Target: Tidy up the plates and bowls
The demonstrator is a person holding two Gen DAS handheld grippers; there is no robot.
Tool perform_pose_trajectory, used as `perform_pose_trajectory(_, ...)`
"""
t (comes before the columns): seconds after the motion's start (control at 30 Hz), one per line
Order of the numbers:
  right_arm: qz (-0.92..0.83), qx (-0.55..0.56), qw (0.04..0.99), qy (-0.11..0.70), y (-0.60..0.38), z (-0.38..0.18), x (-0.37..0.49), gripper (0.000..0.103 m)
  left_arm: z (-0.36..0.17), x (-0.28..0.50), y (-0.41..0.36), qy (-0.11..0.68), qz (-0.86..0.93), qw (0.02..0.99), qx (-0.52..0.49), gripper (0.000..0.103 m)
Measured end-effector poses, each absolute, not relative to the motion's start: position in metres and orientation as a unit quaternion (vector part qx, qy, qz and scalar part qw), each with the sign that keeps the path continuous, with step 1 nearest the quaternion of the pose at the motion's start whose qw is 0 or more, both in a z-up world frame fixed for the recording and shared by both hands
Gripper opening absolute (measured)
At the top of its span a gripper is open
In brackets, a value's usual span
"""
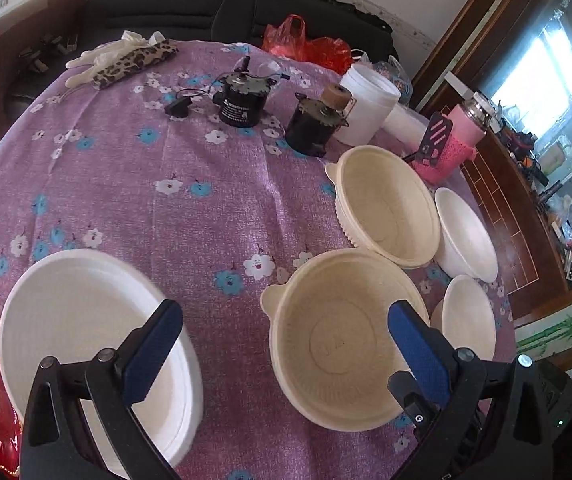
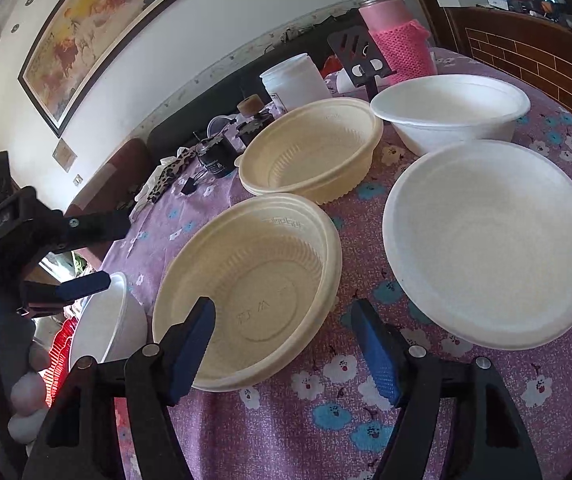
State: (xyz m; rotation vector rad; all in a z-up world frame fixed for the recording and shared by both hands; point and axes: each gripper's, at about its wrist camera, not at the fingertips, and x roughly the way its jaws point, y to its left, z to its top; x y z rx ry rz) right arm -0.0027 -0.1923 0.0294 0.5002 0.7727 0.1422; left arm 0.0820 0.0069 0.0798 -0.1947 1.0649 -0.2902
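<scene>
Well beyond the jaws, on the purple flowered tablecloth [image 1: 134,184], we note two black motor-like units [image 1: 240,100] [image 1: 309,128], a small black plug [image 1: 178,107], a leopard-print cloth [image 1: 134,62] with pale gloves [image 1: 98,56], and a red plastic bag [image 1: 305,42]. Farther off, to the right of the jaws, stand a white tub [image 1: 365,104], a pink flask [image 2: 393,28] and a black slotted spatula [image 2: 359,54]. A framed painting [image 2: 98,36] hangs above.

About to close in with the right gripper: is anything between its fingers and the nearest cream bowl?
Nothing visible. The right gripper is open, and the near rim of the cream bowl already lies between its fingers, with only bare tablecloth around it.
</scene>
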Motion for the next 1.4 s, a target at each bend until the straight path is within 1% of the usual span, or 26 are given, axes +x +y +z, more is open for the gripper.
perform_pose_trajectory(0.1, 0.068, 0.241, 0.895, 0.37, -0.195, 0.029, -0.003, 0.075, 0.069, 0.089, -0.005, 0.51, -0.119, 0.849, -0.067, 0.102)
perform_pose_trajectory(0.23, 0.068, 0.24, 0.895, 0.371, -0.197, 0.029, -0.003, 0.075, 0.055, 0.097, -0.008, 0.524, -0.113, 0.842, -0.061, 0.102)
perform_pose_trajectory(0.27, 0.069, 0.241, 0.894, 0.37, -0.197, 0.029, -0.003, 0.075, 0.052, 0.099, -0.01, 0.526, -0.113, 0.841, -0.057, 0.1)
perform_pose_trajectory(0.3, 0.07, 0.242, 0.894, 0.37, -0.197, 0.029, -0.003, 0.075, 0.051, 0.1, -0.011, 0.528, -0.114, 0.84, -0.052, 0.089)
perform_pose_trajectory(0.33, 0.071, 0.243, 0.894, 0.37, -0.197, 0.029, -0.003, 0.075, 0.049, 0.1, -0.012, 0.532, -0.115, 0.837, -0.046, 0.082)
perform_pose_trajectory(0.37, 0.073, 0.244, 0.894, 0.369, -0.197, 0.029, -0.003, 0.075, 0.048, 0.1, -0.012, 0.538, -0.117, 0.834, -0.047, 0.07)
perform_pose_trajectory(0.4, 0.076, 0.245, 0.894, 0.368, -0.197, 0.029, -0.004, 0.075, 0.049, 0.099, -0.01, 0.541, -0.12, 0.831, -0.055, 0.069)
perform_pose_trajectory(0.53, 0.088, 0.245, 0.892, 0.371, -0.194, 0.029, -0.007, 0.075, 0.066, 0.087, -0.006, 0.517, -0.121, 0.845, -0.068, 0.069)
perform_pose_trajectory(0.67, 0.11, 0.274, 0.874, 0.386, -0.201, 0.032, -0.022, 0.075, 0.094, 0.071, -0.014, 0.49, -0.142, 0.858, -0.065, 0.069)
perform_pose_trajectory(0.8, 0.112, 0.276, 0.885, 0.358, -0.229, 0.057, -0.063, 0.075, 0.108, 0.057, -0.048, 0.472, -0.189, 0.86, -0.048, 0.069)
perform_pose_trajectory(0.87, 0.064, 0.272, 0.903, 0.327, -0.257, 0.073, -0.082, 0.075, 0.104, 0.052, -0.071, 0.478, -0.214, 0.85, -0.045, 0.069)
perform_pose_trajectory(0.93, -0.025, 0.253, 0.915, 0.313, -0.286, 0.083, -0.087, 0.075, 0.097, 0.049, -0.092, 0.49, -0.231, 0.839, -0.044, 0.069)
perform_pose_trajectory(1.03, -0.108, 0.248, 0.905, 0.33, -0.324, 0.068, -0.067, 0.075, 0.089, 0.044, -0.113, 0.501, -0.246, 0.828, -0.052, 0.069)
perform_pose_trajectory(1.1, -0.106, 0.28, 0.886, 0.354, -0.343, 0.047, -0.048, 0.074, 0.087, 0.041, -0.122, 0.502, -0.245, 0.828, -0.045, 0.069)
perform_pose_trajectory(1.13, -0.091, 0.298, 0.878, 0.362, -0.348, 0.038, -0.04, 0.071, 0.087, 0.04, -0.125, 0.501, -0.245, 0.829, -0.039, 0.069)
perform_pose_trajectory(1.17, -0.077, 0.315, 0.871, 0.368, -0.35, 0.029, -0.032, 0.064, 0.087, 0.04, -0.127, 0.501, -0.243, 0.83, -0.034, 0.069)
perform_pose_trajectory(1.2, -0.062, 0.329, 0.866, 0.372, -0.351, 0.022, -0.027, 0.051, 0.087, 0.038, -0.129, 0.501, -0.239, 0.831, -0.029, 0.069)
perform_pose_trajectory(1.23, -0.044, 0.344, 0.86, 0.374, -0.351, 0.014, -0.021, 0.042, 0.087, 0.039, -0.13, 0.502, -0.236, 0.832, -0.027, 0.069)
perform_pose_trajectory(1.27, -0.029, 0.356, 0.854, 0.377, -0.349, 0.008, -0.018, 0.026, 0.086, 0.039, -0.129, 0.502, -0.234, 0.832, -0.025, 0.069)
perform_pose_trajectory(1.3, -0.022, 0.365, 0.849, 0.383, -0.349, 0.002, -0.016, 0.019, 0.086, 0.04, -0.129, 0.502, -0.232, 0.833, -0.024, 0.069)
perform_pose_trajectory(1.33, -0.019, 0.369, 0.845, 0.387, -0.348, -0.001, -0.016, 0.016, 0.085, 0.04, -0.129, 0.503, -0.23, 0.833, -0.022, 0.069)
perform_pose_trajectory(1.37, -0.021, 0.366, 0.844, 0.391, -0.348, -0.003, -0.017, 0.011, 0.084, 0.041, -0.13, 0.504, -0.229, 0.832, -0.022, 0.069)
perform_pose_trajectory(1.4, -0.022, 0.362, 0.844, 0.395, -0.347, -0.002, -0.018, 0.009, 0.083, 0.041, -0.131, 0.506, -0.23, 0.831, -0.023, 0.069)
